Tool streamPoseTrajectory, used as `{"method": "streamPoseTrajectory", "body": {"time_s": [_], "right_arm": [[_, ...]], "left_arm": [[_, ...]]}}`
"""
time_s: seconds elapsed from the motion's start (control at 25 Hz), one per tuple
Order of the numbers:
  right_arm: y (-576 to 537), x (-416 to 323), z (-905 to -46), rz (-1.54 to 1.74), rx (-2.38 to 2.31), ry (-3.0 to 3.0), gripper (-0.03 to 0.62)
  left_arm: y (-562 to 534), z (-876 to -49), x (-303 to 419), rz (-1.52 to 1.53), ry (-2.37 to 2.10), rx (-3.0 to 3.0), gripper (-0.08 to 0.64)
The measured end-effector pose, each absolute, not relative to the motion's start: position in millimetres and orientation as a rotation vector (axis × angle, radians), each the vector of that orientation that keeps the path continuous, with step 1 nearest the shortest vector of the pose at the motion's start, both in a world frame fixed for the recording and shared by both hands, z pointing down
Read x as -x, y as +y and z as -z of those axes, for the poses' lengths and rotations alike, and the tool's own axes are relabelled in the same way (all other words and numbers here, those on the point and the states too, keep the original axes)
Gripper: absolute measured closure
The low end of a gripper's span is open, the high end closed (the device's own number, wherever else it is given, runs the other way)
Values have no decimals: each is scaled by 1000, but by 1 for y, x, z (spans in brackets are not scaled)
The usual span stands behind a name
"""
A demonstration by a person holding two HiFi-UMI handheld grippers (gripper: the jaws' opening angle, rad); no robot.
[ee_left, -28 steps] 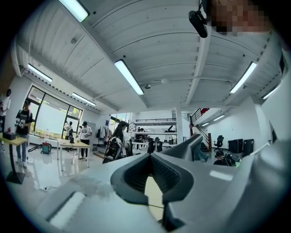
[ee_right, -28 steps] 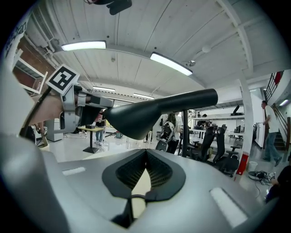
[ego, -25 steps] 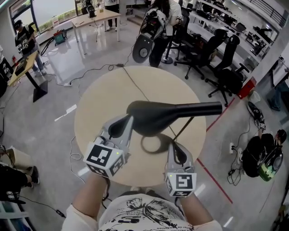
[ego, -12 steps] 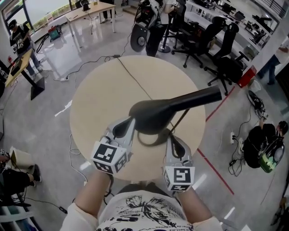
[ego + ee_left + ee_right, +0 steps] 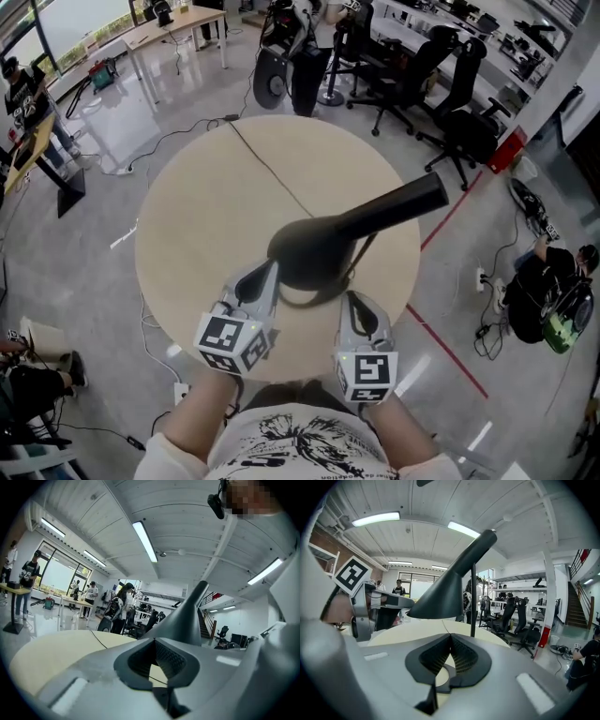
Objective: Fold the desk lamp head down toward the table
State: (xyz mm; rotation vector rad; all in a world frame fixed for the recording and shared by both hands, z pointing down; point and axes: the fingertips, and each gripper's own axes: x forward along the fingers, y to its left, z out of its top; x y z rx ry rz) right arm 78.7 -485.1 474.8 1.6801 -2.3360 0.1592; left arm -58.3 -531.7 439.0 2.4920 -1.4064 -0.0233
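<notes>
A black desk lamp stands on the round beige table [image 5: 206,197]. Its cone-shaped head [image 5: 328,239] is tilted, with the wide mouth low and near me and the narrow end up to the right. The thin stem [image 5: 364,251] and the ring base [image 5: 302,298] show under it. My left gripper [image 5: 268,273] is shut, its tip at the head's wide rim; contact is unclear. My right gripper [image 5: 352,300] is shut and holds nothing, just right of the base. In the left gripper view the head [image 5: 180,618] rises beyond the shut left gripper [image 5: 155,644]. The right gripper view has the head [image 5: 445,592] and stem [image 5: 473,602] past the right gripper [image 5: 450,639].
The lamp's black cable [image 5: 272,173] runs across the table to the far edge. Black office chairs [image 5: 441,66] stand behind the table on the right. A red line [image 5: 450,347] marks the floor on the right, where a person [image 5: 539,300] sits low.
The lamp head has swung from level to a slant, narrow end higher, wide mouth lower and nearer me. Both grippers stayed shut by the lamp, shifting slightly.
</notes>
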Motion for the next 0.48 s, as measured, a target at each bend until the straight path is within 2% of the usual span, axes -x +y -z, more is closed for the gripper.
{"method": "streamPoseTrajectory", "body": {"time_s": [0.48], "right_arm": [[-484, -93, -465, -158, -1709, -2312, 584]], "left_arm": [[-530, -435, 47, -19, -1380, -2543, 565]]}}
